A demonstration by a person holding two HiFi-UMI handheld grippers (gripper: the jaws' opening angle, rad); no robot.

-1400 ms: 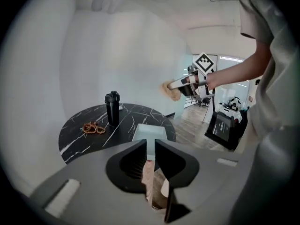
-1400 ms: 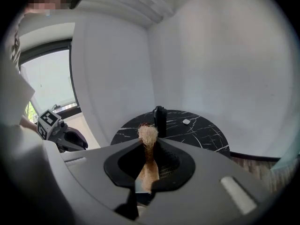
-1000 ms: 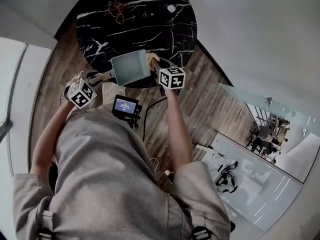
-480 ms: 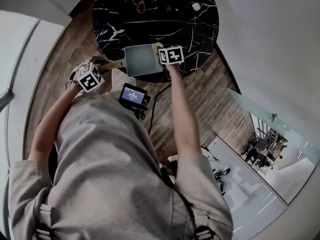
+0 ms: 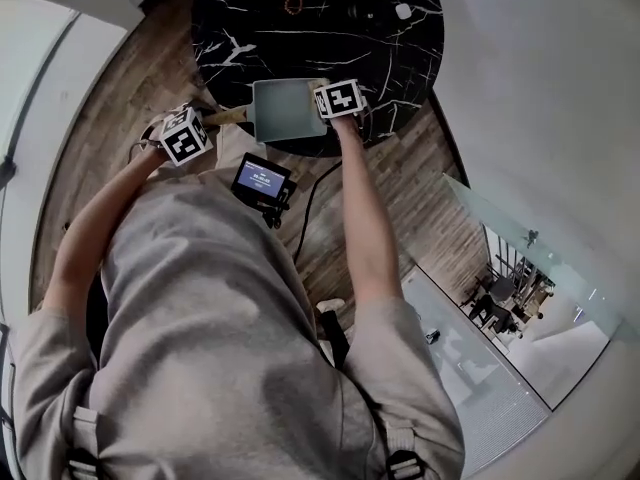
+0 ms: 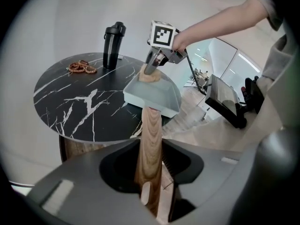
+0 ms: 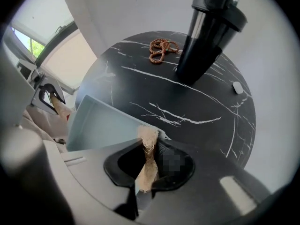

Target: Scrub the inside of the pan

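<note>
Your left gripper (image 6: 152, 191), jaws just narrowing, clamps the smooth wooden handle (image 6: 151, 139) of the square pale pan (image 6: 161, 97). Your right gripper (image 7: 147, 172) pinches a fibrous tan scrubber (image 7: 148, 137) at its rim.

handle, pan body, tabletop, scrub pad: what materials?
handle: wood, visible grain, matte.
pan body: pale grey-green, smooth; likely coated metal, unconfirmed.
tabletop: black, white-veined, glossy; marble or imitation.
scrub pad: tan, fuzzy fibres; likely natural fibre.
</note>
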